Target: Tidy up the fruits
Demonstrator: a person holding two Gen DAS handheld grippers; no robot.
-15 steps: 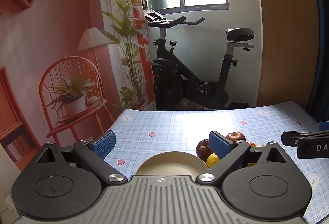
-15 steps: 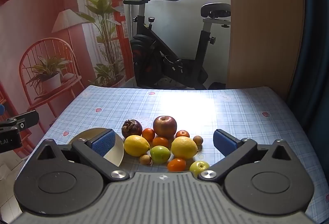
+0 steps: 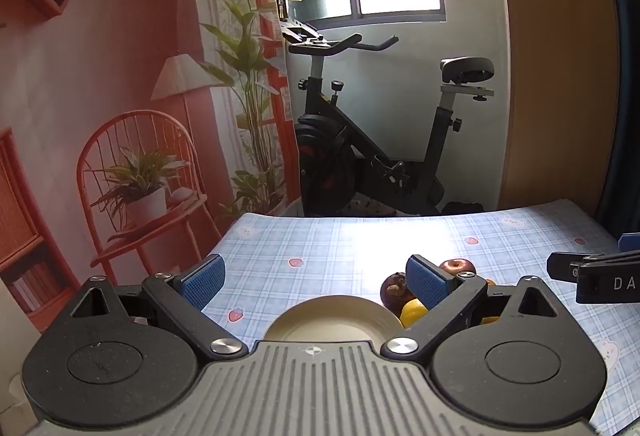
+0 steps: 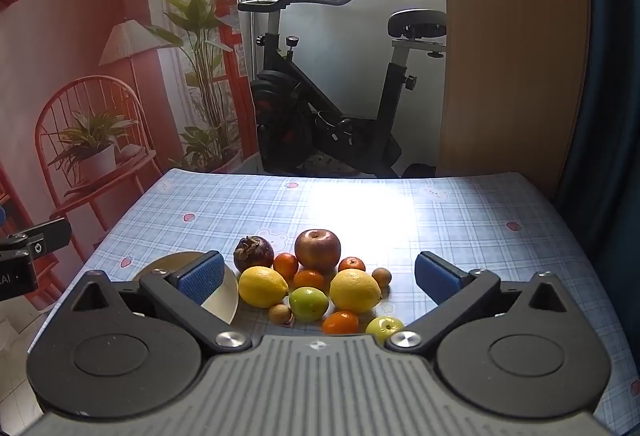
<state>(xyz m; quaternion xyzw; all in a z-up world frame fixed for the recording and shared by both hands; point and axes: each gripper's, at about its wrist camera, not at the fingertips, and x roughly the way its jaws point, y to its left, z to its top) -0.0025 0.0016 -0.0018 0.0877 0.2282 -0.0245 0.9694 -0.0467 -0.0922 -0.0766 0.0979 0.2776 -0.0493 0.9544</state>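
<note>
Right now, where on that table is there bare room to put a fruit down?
The plate looks bare, left of the fruit. The checked cloth is free beyond the red apple to the far edge, and right of the pile. It is crowded in front, where lemons, oranges and green fruits sit packed.

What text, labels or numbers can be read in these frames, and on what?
"DA", cut off by the frame edge: on the right gripper body, left wrist view.
"AI", cut off: on the left gripper body, right wrist view.
Nothing else legible; exercise bike console unreadable.
</note>
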